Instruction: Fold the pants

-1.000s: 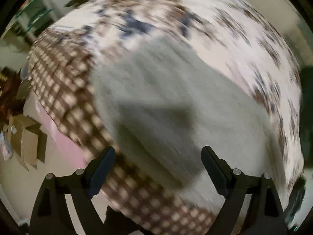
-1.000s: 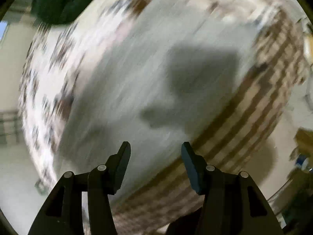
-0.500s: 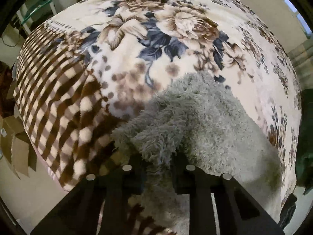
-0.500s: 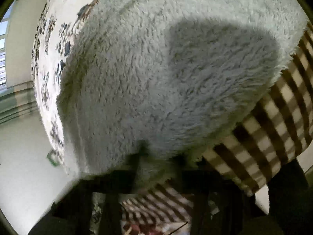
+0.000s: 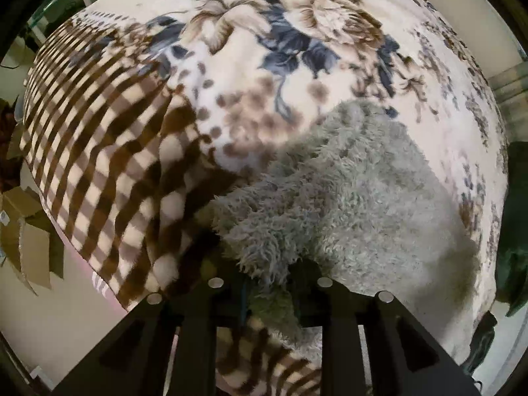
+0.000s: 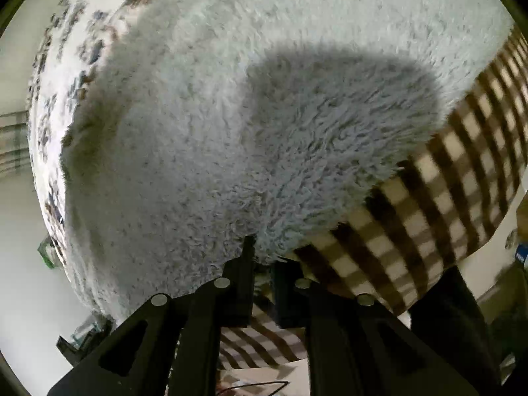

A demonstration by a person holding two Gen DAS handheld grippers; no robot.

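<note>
Left gripper (image 5: 269,283): jaws nearly together, a tuft of the grey fleece pants (image 5: 346,204) pinched between them at the garment's near corner. The opening has eased slightly after the clamp, yet the pile remains pressed between the pads.

Right gripper (image 6: 262,264): jaws likewise close-set, gripping the near hem of the same pants (image 6: 264,99) where the fleece meets the checked border of the blanket (image 6: 429,198). Its opening too has relaxed a little, with cloth between the pads.

Governing relation: both grippers hold the near edge, and the whole garment extends away from the jaws, up the blanket (image 5: 264,49) toward the floral centre. The long axis appears to run away from the holder; the far end is not clearly shown in either view. Neither hand is nearer; each is already on the cloth, at opposite ends of the near edge.

Judgement: the coming move is likely a lift and carry of this edge away over the far part.

Condition of the pants: thick, shaggy, pale grey pile, lying mostly flat on the bed, bunched at the left grip. A dark shadow falls across the middle in the right view.
</note>
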